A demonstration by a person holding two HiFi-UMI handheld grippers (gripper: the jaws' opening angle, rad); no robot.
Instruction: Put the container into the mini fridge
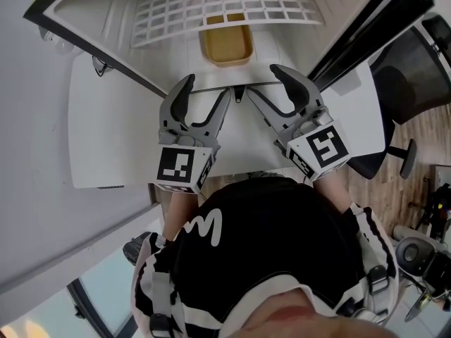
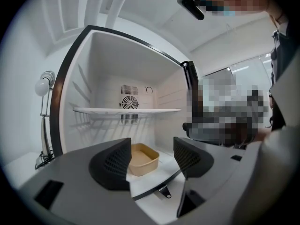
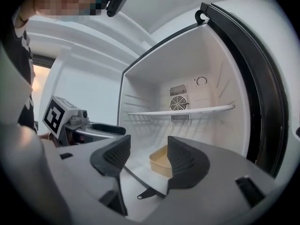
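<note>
Head view: tan container (image 1: 225, 44) down on the mini fridge (image 1: 106, 20) floor, under the wire shelf (image 1: 225, 5). Looks done as far as placing goes (probably leaves only shutting the door). Left gripper (image 1: 208, 90) and right gripper (image 1: 261, 83) spread wide, holding nothing, just outside the opening. Door hard to make out in any view.

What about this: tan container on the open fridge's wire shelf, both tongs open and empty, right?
No: the tan container sits on the floor of the open fridge, below the wire shelf, per the left gripper view. Left tongs and right tongs are open and empty.
</note>
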